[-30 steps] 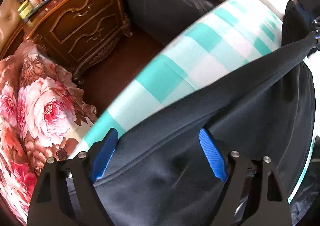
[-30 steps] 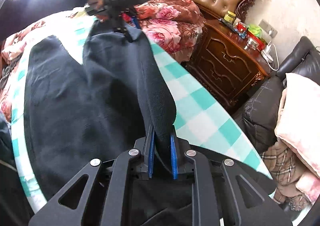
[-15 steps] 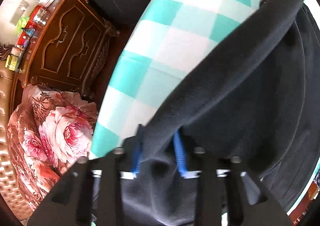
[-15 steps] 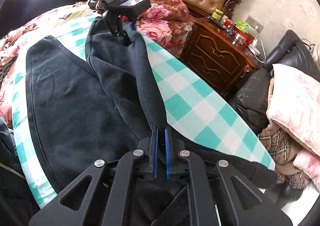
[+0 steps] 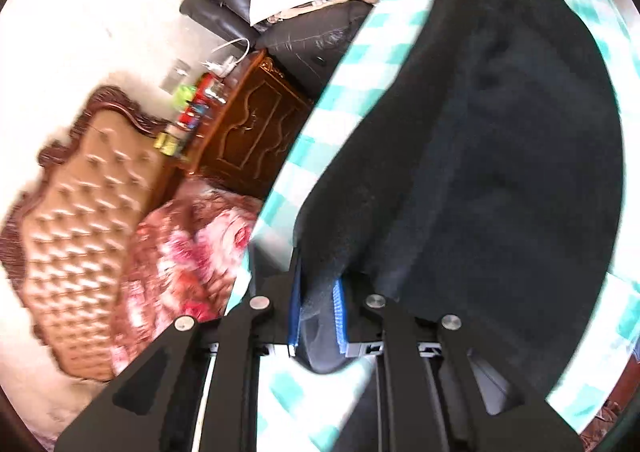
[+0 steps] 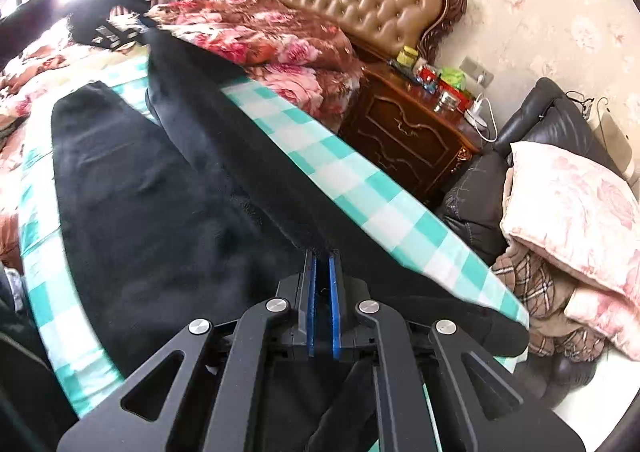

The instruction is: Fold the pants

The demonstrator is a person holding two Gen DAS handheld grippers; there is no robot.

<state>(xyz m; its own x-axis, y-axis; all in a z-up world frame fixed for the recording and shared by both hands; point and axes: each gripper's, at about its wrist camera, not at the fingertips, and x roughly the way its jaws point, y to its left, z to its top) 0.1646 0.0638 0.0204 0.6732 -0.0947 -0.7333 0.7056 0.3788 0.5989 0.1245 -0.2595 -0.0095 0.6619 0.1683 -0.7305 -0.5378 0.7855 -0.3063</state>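
Note:
Black pants lie on a teal-and-white checked board. One edge of the pants is lifted off the board and stretched taut between both grippers. My left gripper is shut on the black fabric at one end; it shows far off in the right wrist view. My right gripper is shut on the fabric at the other end; its blue pads pinch the edge.
A carved wooden nightstand with bottles stands beyond the board. A tufted headboard and floral bedding are behind. A black leather sofa holds a pink pillow and a plaid blanket.
My left gripper closed on the pants edge, then lifted and swung, so its view tilted toward the headboard. The held edge rose off the board. My right gripper stayed shut.

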